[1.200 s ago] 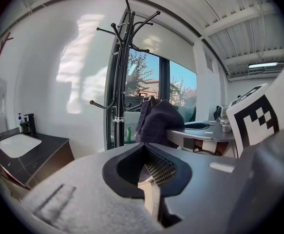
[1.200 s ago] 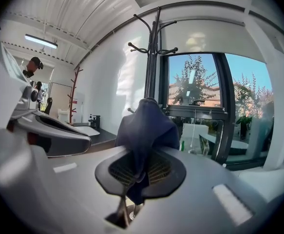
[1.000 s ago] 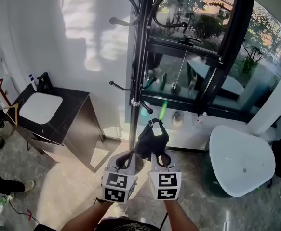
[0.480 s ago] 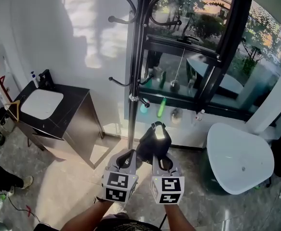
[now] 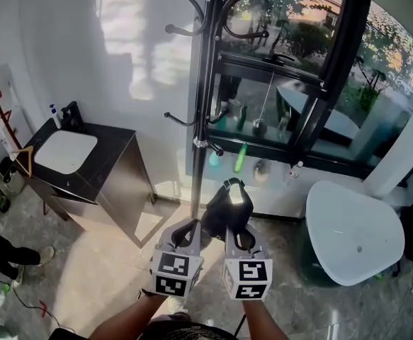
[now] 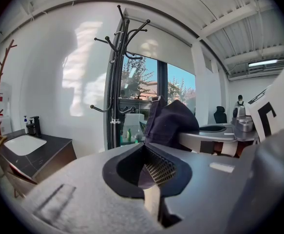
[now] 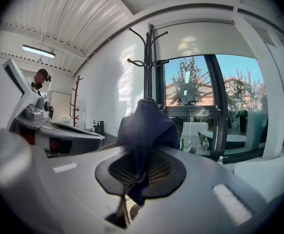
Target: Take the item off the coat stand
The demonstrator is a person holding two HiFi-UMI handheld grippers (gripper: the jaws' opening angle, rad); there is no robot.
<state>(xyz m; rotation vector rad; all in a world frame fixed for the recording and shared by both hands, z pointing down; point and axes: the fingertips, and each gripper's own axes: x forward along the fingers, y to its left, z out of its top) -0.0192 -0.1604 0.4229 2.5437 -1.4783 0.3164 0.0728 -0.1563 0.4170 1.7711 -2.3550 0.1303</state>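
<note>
The dark cloth item [image 5: 228, 204] is off the coat stand [image 5: 200, 105] now. A moment ago it sat up close to a low hook [image 5: 216, 149] on the pole. Now it is lower and nearer to the person, and there is a clear gap between it and the pole. The low hook is bare. No other hook that shows has anything on it.

The right gripper [image 5: 232, 220] has the item. Its jaws are nearly shut and they pinch a fold of the dark cloth. In the right gripper view the cloth stands up in a soft lump above the jaws, and a small bit hangs down between them. The item may be a cap or a small bag. It is too bunched up to tell.

The left gripper [image 5: 190, 227] is just beside the right one. Its jaws are close together and nothing is in them. The dark cloth shows off to its side, near but not touching.

So the main job looks done, because the item hangs free in the air and only the right gripper holds it. What is left, I think, is to carry it away from the pole. The grip is on a thin fold, so it could slip if the gripper swings fast.
</note>
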